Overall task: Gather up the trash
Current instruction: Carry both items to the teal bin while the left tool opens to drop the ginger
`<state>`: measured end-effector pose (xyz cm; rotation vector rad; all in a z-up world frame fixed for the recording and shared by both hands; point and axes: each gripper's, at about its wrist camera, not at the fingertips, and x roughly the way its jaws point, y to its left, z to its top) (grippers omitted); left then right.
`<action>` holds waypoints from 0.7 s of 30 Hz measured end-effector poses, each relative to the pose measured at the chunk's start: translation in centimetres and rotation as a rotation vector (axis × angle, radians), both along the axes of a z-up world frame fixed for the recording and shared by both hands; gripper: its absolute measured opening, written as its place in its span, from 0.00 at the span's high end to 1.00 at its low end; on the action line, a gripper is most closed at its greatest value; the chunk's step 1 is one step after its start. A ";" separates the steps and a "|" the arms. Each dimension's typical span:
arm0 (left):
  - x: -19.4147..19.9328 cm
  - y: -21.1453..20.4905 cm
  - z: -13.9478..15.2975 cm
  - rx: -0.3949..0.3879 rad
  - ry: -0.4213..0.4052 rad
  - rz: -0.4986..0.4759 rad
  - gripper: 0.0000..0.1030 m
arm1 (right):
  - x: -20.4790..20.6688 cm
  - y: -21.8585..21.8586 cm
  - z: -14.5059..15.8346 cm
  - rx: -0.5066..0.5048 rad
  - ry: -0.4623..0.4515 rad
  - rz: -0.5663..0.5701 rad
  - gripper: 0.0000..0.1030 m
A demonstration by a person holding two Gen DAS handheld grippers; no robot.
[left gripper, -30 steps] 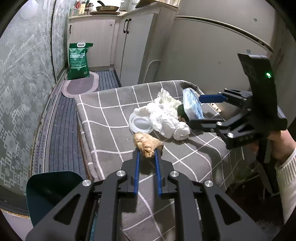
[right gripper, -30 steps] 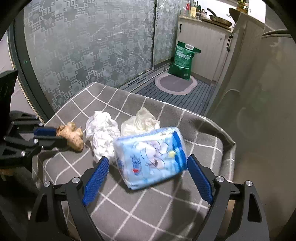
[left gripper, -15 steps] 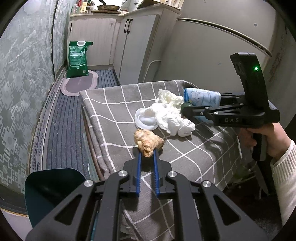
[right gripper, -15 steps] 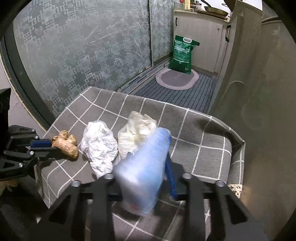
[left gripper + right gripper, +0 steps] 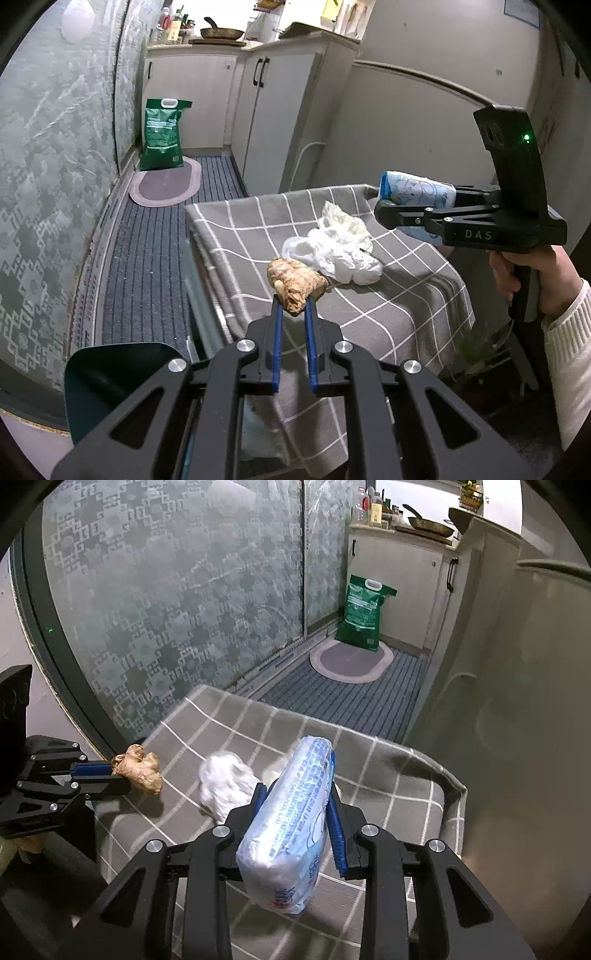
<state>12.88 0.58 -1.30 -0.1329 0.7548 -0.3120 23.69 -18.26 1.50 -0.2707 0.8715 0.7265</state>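
Note:
My left gripper [image 5: 293, 308] is shut on a knobbly brown ginger root [image 5: 295, 286], held just above the near edge of the grey checked tablecloth [image 5: 406, 295]. From the right wrist view the ginger root [image 5: 142, 764] sits in the left gripper [image 5: 110, 773] at the table's left edge. My right gripper [image 5: 295, 790] is shut on a blue and white tissue pack [image 5: 291, 830], raised on edge above the cloth. The pack [image 5: 417, 192] also shows in the right gripper [image 5: 384, 212]. Crumpled white tissues [image 5: 343, 247] lie on the cloth between the two grippers.
A dark teal bin [image 5: 110, 373] stands on the floor at lower left, beside the table. A green sack [image 5: 162, 134] and an oval mat [image 5: 166, 182] lie on the ribbed floor by white cabinets [image 5: 273, 110]. A patterned glass door [image 5: 166, 609] runs along the left.
The right jaws closed on the tissue pack, turned it on edge and lifted it off the cloth. The left gripper drew back and up with the ginger root.

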 end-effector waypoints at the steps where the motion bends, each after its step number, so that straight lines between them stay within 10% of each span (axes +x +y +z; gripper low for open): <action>1: -0.3 0.4 0.2 -0.002 -0.006 0.008 0.88 | -0.1 0.3 0.2 0.003 -0.003 0.004 0.69; 21: -3.5 8.0 1.0 -0.051 -0.035 0.093 1.00 | -2.9 9.6 2.1 -0.029 -0.058 0.137 0.69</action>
